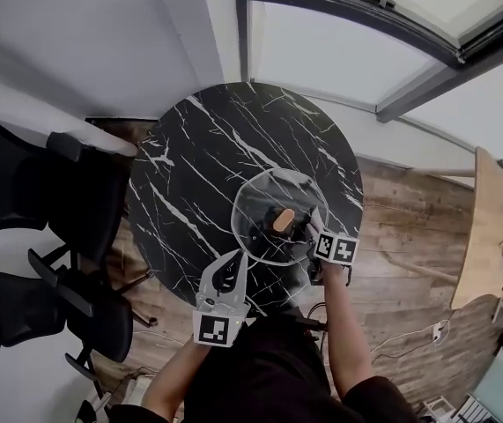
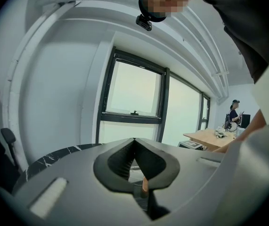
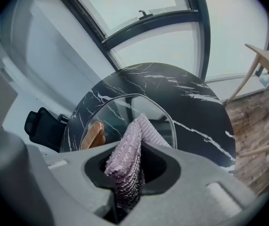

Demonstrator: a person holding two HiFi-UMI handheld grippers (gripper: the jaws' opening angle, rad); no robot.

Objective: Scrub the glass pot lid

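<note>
**Head view:** A round clear glass pot lid [image 1: 264,192] with a tan wooden knob [image 1: 283,219] is over the near side of a round black marble counter veined in white [image 1: 189,148]. The left claw [image 1: 236,256] meets the lid's near rim, and the right claw [image 1: 311,229] is just beside the knob. Each claw's cube bears square black-and-white markers. Black office chairs [image 1: 31,192] stand to the left.

**Left gripper view:** The left claw [image 2: 134,142] is closed, tips together. It pinches a thin sliver of the lid's rim [image 2: 145,186] low between the pads.

**Right gripper view:** The right claw [image 3: 133,166] is clamped on a folded lilac knitted scrubbing cloth [image 3: 127,149]. The cloth's tip overlaps the lid [image 3: 125,109], though whether it touches the glass cannot be told. The knob [image 3: 93,134] shows just left of the cloth.
</note>
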